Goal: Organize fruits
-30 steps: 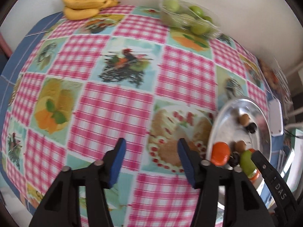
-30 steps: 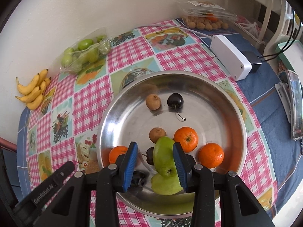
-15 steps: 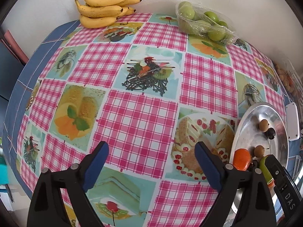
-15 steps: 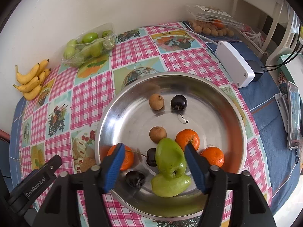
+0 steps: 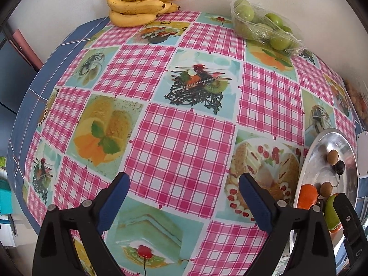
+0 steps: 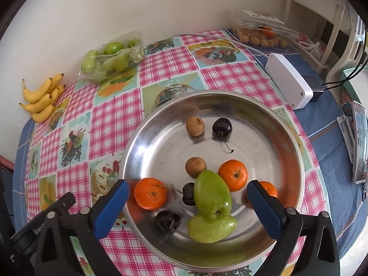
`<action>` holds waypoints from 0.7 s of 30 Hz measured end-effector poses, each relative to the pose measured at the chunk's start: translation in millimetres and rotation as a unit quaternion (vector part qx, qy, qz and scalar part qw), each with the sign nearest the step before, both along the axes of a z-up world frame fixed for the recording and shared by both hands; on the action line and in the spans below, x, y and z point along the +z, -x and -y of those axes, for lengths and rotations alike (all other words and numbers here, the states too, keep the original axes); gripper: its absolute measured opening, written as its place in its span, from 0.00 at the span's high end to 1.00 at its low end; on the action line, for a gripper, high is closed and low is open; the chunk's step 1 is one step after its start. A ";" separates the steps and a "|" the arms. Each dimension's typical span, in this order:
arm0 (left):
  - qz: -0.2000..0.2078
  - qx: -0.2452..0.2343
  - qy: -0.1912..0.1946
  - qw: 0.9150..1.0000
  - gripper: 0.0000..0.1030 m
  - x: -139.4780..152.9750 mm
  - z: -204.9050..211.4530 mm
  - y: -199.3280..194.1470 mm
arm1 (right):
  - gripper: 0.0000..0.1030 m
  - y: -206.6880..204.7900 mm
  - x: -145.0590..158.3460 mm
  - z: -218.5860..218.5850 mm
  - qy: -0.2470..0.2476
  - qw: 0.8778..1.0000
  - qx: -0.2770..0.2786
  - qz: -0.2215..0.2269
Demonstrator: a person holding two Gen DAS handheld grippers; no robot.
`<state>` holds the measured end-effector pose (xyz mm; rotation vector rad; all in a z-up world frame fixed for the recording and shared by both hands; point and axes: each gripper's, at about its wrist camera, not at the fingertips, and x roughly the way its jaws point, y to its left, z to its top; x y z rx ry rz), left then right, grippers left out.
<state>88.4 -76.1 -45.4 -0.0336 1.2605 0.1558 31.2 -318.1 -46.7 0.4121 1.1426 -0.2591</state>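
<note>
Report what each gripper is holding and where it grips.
Nothing is held. The left gripper is open above the tablecloth; the right gripper is open above the bowl.

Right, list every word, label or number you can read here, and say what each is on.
"Gen": start of white lettering on the left gripper, seen in the right wrist view; the rest is cut off.
Printed label on the clear plastic box: too small to read.
Phone screen: blurred, unreadable.
No other text is legible.
</note>
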 end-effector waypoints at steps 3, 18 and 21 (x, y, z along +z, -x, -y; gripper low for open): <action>0.011 -0.002 -0.012 1.000 0.07 3.2 -0.3 0.7 | 0.00 0.2 0.0 -0.4 0.005 1.000 0.000 -0.002; 0.028 0.041 -0.102 0.994 0.07 30.6 -20.8 23.0 | 0.00 13.0 14.5 -14.5 0.015 1.000 0.016 0.020; 0.005 0.037 -0.090 0.995 0.07 30.1 -25.0 32.7 | 0.00 19.3 17.7 -19.3 0.015 0.999 0.021 0.023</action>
